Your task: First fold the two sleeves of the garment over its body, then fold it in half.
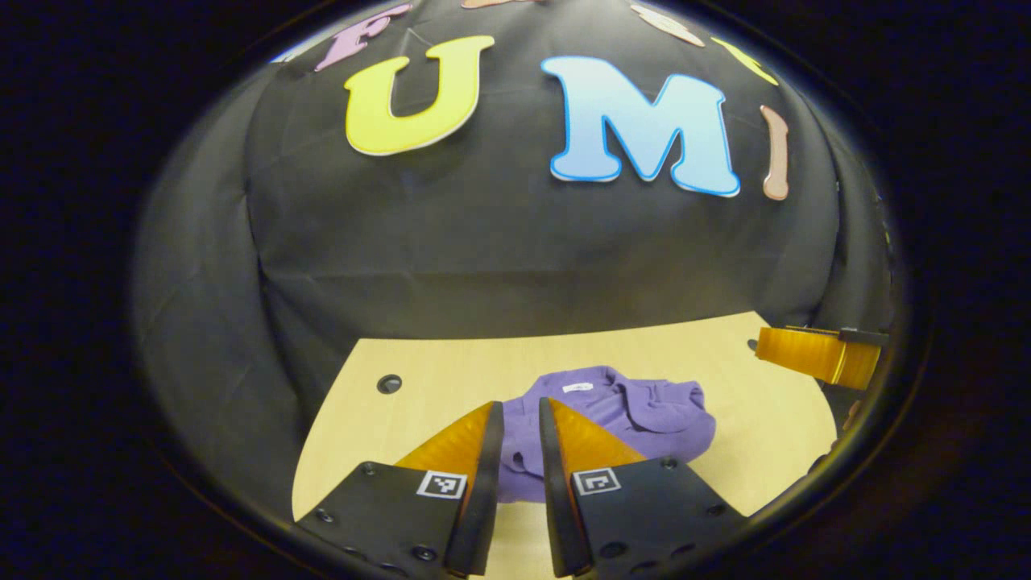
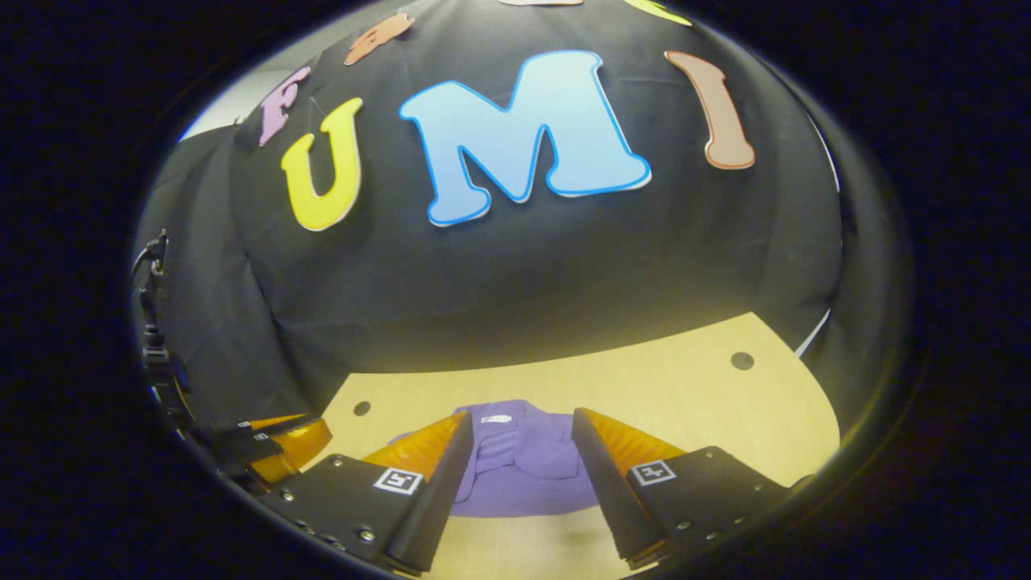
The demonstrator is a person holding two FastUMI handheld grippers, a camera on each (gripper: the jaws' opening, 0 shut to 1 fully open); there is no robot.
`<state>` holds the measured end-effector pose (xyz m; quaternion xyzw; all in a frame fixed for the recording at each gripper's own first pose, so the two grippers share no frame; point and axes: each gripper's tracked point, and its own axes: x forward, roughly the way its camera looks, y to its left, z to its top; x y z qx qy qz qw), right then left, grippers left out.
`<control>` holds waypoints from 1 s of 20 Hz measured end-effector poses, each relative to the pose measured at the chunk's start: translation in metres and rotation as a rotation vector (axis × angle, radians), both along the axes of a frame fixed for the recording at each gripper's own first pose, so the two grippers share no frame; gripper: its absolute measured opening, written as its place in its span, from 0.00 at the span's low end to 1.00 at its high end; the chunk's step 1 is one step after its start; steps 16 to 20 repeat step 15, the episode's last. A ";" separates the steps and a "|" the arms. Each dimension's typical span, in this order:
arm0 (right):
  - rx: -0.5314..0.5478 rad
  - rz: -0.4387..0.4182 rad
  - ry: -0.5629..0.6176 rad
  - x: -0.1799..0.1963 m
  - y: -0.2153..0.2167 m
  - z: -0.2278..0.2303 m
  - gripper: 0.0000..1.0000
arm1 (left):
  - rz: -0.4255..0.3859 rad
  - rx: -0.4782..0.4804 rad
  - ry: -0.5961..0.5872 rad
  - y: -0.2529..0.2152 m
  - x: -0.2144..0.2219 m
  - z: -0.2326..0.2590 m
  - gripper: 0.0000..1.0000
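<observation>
The purple garment lies in a compact bundle on the pale desk, its collar and small white label turned toward the booth wall at 12 o'clock. In the left gripper view it sits straight ahead of the left claw and spreads off toward 2 o'clock, so most of the cloth lies to that claw's right. The left claw's fingers stand a narrow gap apart with nothing between them, raised above the near hem rather than touching it.

In the right gripper view the garment shows directly between the fingers of the right claw, which are spread wide and empty, also held above the desk. The other claw shows at 8 o'clock there, near the garment's left edge.

The bundle's long axis appears to run side to side across both views. Both claws seem about equally near, each above the near hem. Sleeves look already gathered over the body, though the folds cannot be made out clearly.
</observation>
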<state>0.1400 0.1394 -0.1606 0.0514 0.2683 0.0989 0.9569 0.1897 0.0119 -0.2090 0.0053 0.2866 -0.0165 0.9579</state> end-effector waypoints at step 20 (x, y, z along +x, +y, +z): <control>0.052 0.029 -0.135 -0.150 -0.008 0.056 0.78 | -0.046 0.031 -0.218 -0.013 -0.169 0.098 0.38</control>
